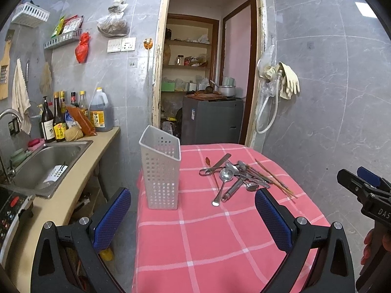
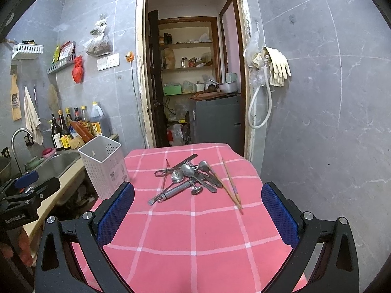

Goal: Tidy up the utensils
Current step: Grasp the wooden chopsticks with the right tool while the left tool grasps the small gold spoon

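Left gripper and right gripper – both spread wide, holding nothing, level side by side

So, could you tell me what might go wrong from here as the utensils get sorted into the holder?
1. The utensil pile lies crossed and overlapping, so lifting one piece may drag others along.
2. The white holder is tall and stands near the table's left edge; a knock could tip it off toward the sink.
3. The chopsticks are thin and flat on the tablecloth, so the open right gripper may slip off them.
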The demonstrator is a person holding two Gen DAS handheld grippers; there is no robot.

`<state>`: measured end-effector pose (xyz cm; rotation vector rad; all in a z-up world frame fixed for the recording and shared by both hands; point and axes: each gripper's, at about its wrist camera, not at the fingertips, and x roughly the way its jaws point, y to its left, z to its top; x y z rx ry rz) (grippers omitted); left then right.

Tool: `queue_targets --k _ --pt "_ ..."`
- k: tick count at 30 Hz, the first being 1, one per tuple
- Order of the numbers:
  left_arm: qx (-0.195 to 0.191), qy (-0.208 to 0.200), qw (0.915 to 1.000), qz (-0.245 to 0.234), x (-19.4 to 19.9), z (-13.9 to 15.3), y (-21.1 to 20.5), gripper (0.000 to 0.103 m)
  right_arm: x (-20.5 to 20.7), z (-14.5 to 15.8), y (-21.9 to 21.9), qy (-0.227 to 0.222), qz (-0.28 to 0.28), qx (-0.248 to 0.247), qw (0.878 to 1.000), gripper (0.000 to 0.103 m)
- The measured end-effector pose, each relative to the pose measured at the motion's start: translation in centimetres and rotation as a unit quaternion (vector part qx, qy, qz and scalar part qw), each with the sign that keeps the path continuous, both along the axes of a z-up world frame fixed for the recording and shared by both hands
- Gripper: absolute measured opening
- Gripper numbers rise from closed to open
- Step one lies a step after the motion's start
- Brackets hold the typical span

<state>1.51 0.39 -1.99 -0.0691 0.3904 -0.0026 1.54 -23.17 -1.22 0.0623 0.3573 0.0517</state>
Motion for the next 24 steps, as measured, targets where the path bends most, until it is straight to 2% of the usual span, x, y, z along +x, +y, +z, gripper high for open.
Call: queue_targets --k 10,17,24 --pt "0.000 -0.016 0.9998 -0.008 3.2 1.7 -2.1 0.102 3.2 2.2 -1.2 -0.012 0.017 -0.007 1.000 0.102" --pt "-0.006 -0.012 0.9998 -0.012 7.3 2.4 -4.1 0.102 7.8 2.9 -3.2 -0.013 0.024 -0.006 1.000 0.102" --pt "-0.005 0.007 0.9996 -0.026 12.4 1.3 -6.4 0.102 13.5 2.5 -5.8 -0.003 0.036 -0.013 0.999 0.102"
